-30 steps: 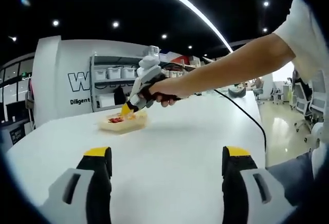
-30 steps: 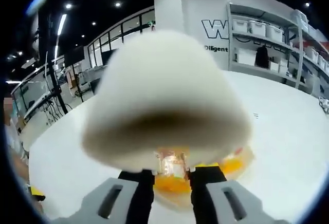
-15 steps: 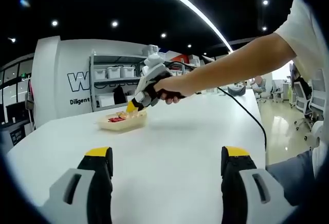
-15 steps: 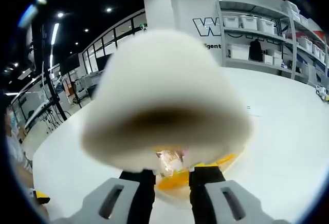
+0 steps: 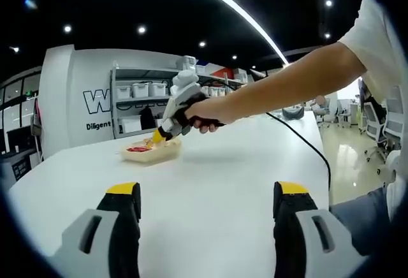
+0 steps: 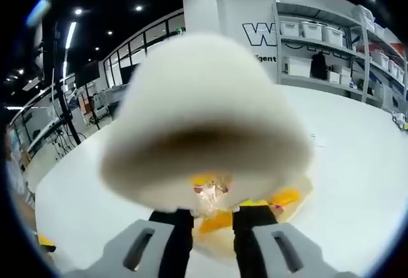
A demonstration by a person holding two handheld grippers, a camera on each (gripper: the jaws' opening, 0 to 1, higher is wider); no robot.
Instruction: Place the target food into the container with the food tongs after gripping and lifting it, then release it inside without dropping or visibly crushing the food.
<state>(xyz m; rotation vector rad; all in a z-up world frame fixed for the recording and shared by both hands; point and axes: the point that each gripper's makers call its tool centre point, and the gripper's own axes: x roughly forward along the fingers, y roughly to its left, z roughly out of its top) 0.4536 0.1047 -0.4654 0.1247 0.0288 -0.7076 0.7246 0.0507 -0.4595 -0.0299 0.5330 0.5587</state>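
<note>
In the left gripper view a shallow pale container (image 5: 152, 153) with red and yellow food sits on the white table (image 5: 223, 169). A person's hand holds my right gripper (image 5: 156, 138) tilted down, its yellow tips at the container's near rim. My left gripper (image 5: 205, 189) stands open over bare table, nothing between its jaws. In the right gripper view my right gripper (image 6: 212, 211) has its jaws close together on a shiny piece, apparently the food tongs. A large blurred white rounded shape (image 6: 204, 112) sits close to the lens. Under it shows the container (image 6: 290, 200) with yellow food.
A black cable (image 5: 306, 141) runs from the hand across the table to its right edge. Shelves with white bins (image 5: 137, 93) stand against a wall behind the table. Office chairs (image 5: 376, 115) stand at the far right.
The right gripper lifted slightly off the container half a second ago and has dipped back to its rim. The left gripper has stayed open and still.
</note>
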